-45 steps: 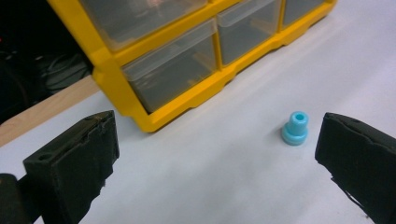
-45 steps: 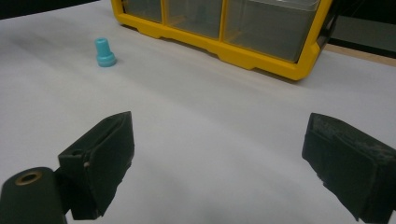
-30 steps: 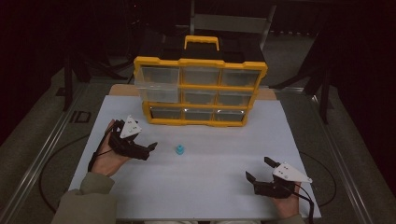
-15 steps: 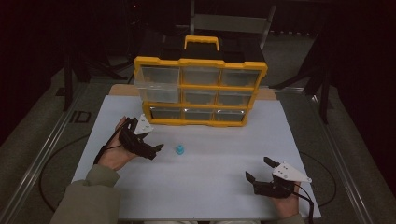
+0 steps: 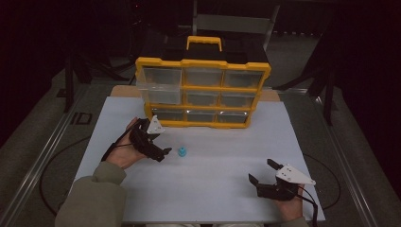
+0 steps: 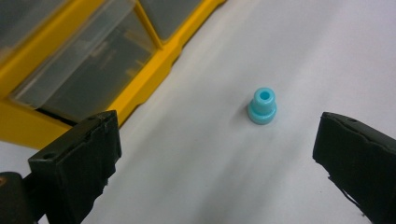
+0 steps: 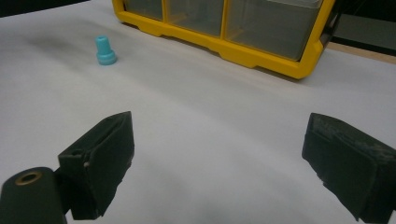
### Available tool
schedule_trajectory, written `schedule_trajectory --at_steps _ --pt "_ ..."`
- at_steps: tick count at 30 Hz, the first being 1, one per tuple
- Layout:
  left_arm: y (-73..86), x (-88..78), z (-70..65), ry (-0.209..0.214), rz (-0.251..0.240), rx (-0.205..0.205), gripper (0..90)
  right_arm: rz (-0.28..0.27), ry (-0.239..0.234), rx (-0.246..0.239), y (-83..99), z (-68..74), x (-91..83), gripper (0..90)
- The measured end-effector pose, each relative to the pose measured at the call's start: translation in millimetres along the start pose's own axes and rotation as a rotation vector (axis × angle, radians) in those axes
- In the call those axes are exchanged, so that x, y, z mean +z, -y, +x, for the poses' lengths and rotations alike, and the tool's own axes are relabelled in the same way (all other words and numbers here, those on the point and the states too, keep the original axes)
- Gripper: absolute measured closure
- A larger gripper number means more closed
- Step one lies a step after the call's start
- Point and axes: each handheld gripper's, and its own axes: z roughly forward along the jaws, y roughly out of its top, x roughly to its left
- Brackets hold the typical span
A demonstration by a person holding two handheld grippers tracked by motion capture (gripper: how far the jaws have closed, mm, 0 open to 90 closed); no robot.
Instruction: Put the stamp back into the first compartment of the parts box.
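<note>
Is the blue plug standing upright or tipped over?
Upright. The plug sits on its wide flange with the narrow holed end up, on the white table, ahead of the open left tongs.

The person's left forearm, in an olive sleeve (image 5: 92, 198), comes in from the bottom left and slants forward and to the right. The left hand (image 5: 124, 150) grips the left gripper (image 5: 164, 152), which points to the right and slightly down toward the table, grey plate on top. Its two black jaws stand wide apart, nothing between them. The right hand (image 5: 288, 212) sits low at the bottom right, wrist barely in view. It holds the right gripper (image 5: 261, 171) close over the table, pointing forward and to the left. Its jaws also stand wide apart and hold nothing. The two hands are well apart.
</note>
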Motion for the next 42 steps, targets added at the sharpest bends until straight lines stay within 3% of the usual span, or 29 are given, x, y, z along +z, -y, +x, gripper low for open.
schedule_trajectory --at_steps 9,17,26,42 --pt "-6.6 8.9 -2.5 0.008 0.054 0.032 1.4 -0.002 -0.001 -0.001 -0.1 0.1 0.1 9.0" --pt "-10.2 16.0 -6.2 0.005 0.055 0.039 0.8 -0.001 -0.001 -0.002 -0.3 0.2 -0.2 9.0" --pt "-18.4 30.3 -13.9 0.023 0.09 0.073 0.8 -0.001 -0.001 -0.003 -0.3 0.0 -0.3 9.0" --pt "-24.0 46.3 -19.1 0.042 0.124 0.094 0.9 -0.001 -0.001 -0.003 -0.3 -0.1 -0.1 9.0"
